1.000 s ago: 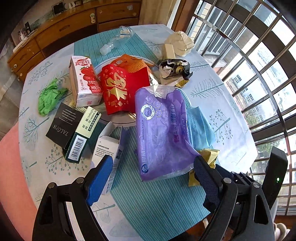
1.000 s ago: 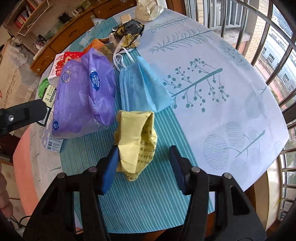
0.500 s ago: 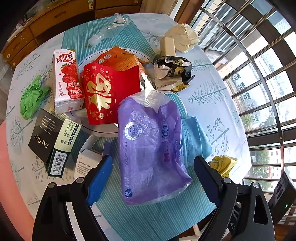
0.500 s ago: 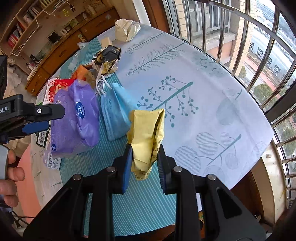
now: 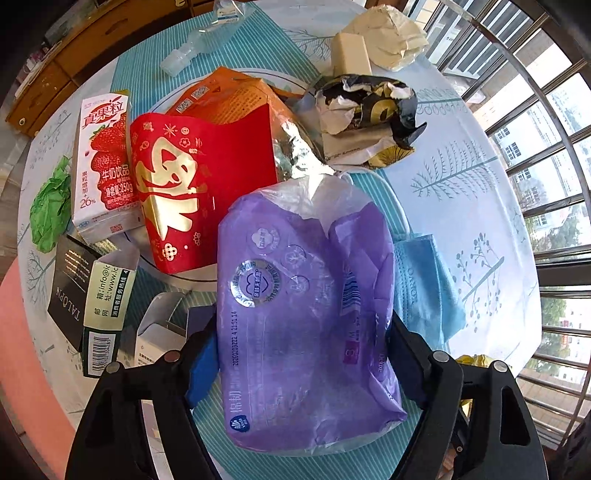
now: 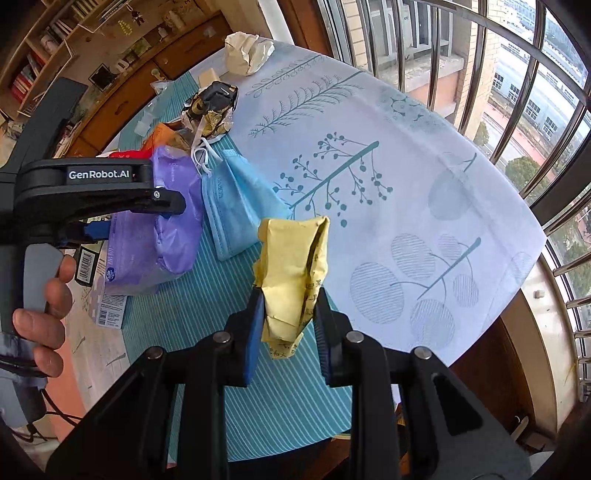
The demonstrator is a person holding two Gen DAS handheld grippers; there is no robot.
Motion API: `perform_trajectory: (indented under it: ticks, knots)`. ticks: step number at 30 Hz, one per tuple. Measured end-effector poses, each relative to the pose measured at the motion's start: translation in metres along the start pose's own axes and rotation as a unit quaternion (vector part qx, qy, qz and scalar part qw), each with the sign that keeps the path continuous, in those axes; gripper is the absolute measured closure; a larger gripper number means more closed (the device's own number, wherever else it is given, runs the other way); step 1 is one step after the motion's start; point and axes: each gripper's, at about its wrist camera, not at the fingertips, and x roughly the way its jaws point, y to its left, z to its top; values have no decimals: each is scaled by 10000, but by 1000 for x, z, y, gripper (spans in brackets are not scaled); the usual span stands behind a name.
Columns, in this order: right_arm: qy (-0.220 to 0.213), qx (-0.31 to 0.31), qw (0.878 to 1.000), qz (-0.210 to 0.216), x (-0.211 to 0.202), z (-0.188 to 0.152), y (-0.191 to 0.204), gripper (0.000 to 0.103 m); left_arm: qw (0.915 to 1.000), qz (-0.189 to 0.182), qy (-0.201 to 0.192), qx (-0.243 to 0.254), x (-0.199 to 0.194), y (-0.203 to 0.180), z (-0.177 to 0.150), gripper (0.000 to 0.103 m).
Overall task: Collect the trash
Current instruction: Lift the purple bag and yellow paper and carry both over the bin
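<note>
**Both hands on the trash**

My right gripper (image 6: 288, 325) is clamped on a crumpled yellow wrapper (image 6: 293, 273), both pads pressing its lower half, and the wrapper hangs clear above the striped teal part of the tablecloth (image 6: 406, 177). My left gripper (image 5: 303, 354) points straight down over a purple plastic pack (image 5: 299, 306); its jaws are closing with the pack between them, the blue pads right at the pack's two long sides (I cannot tell whether they press it yet). The pack lies flat on the cloth.

Just beside the pack, toward the window, lies a folded blue face mask (image 5: 424, 284), partly tucked under it. On the other side a red paper bag (image 5: 188, 184) rests on a white plate (image 5: 192, 275), with a strawberry milk carton (image 5: 105, 166) touching it. Near those sit a black box (image 5: 70, 288) and a wad of green paper (image 5: 50, 206). Farther back are a torn black-and-gold wrapper (image 5: 369, 114), a cream paper ball (image 5: 391, 31) and a clear plastic bottle (image 5: 199, 40).
</note>
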Motion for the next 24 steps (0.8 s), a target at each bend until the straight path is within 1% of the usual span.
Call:
perform_trajectory:
  ticks: [2, 3, 4, 5, 7, 9, 13, 18, 23, 24]
  knots:
    - [27, 27, 10000, 1, 0, -3, 0, 81, 10000, 58, 8, -15, 1, 0, -2, 32]
    - [42, 45, 10000, 3, -1, -5, -1, 81, 10000, 46, 9, -5, 1, 0, -3, 39]
    - [54, 56, 10000, 4, -1, -6, -1, 81, 10000, -5, 10, 16, 1, -1, -5, 53]
    - [65, 62, 10000, 5, -2, -7, -1, 81, 10000, -71, 38, 51, 1, -1, -7, 60]
    - [72, 37, 10000, 15, -5, -8, 0, 81, 9998, -149, 39, 143, 1, -1, -14, 82]
    - [71, -29, 10000, 19, -9, -7, 2, 81, 9994, -151, -10, 306, -2, -5, -19, 91]
    - [38, -254, 9996, 72, -25, -4, 7, 81, 9989, -157, -112, 420, -15, -10, -34, 94]
    - [-60, -732, 9971, 176, -55, 0, 10, 81, 9976, -175, -441, 509, -50, -13, -64, 94]
    - [-170, -1264, 9909, 436, -88, 1, 7, 81, 9944, -51, -861, 606, -88, -26, -107, 94]
    - [-198, -1431, 9883, 486, -96, -1, 5, 81, 9939, -27, -936, 584, -99, -23, -118, 94]
